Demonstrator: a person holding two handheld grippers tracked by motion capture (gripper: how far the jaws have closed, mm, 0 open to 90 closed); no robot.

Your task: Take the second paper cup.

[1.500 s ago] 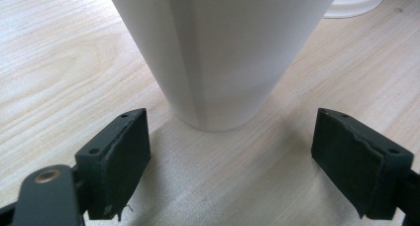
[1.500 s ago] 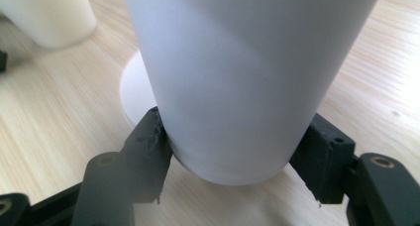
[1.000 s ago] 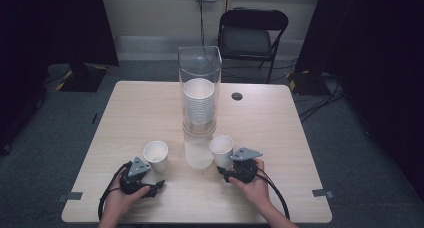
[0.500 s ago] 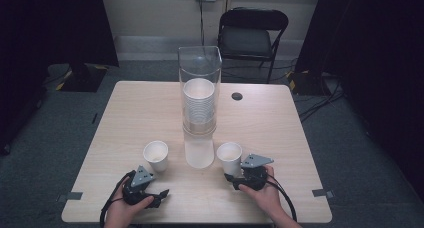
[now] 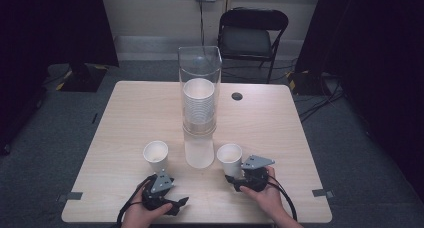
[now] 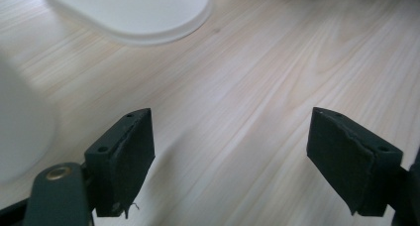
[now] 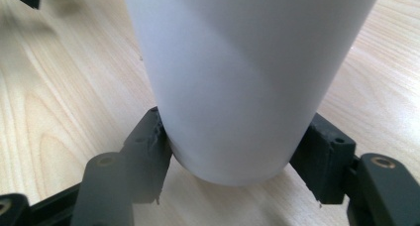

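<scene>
At a pale wooden table (image 5: 130,113), a person is working two black two-jaw grippers among white paper cups. Toward the left, a small white paper cup (image 5: 155,155) is standing upright and on its own on the tabletop. Just near of it, the left gripper (image 5: 181,202) is lying low over the near edge in the person's left hand (image 5: 142,215), its jaws pointing rightward along the table. Those jaws have just been closing a little, yet they are standing wide apart with nothing between them; in the left gripper view bare wood is showing between the pads (image 6: 124,161), and the cup (image 6: 20,132) is sitting blurred at the left edge, apart from them.

At the centre, a tall clear plastic dispenser tube (image 5: 199,73) is standing upright, holding a stack of white paper cups (image 5: 199,105), with its frosted round base (image 5: 198,150) resting between the two loose cups.

To the right, just beside that base, the right gripper (image 5: 231,179) is holding a second white paper cup (image 5: 229,159) upright near the table's near edge. In the right gripper view its jaws are pressing both sides of the cup (image 7: 237,82) close to the bottom.
</scene>
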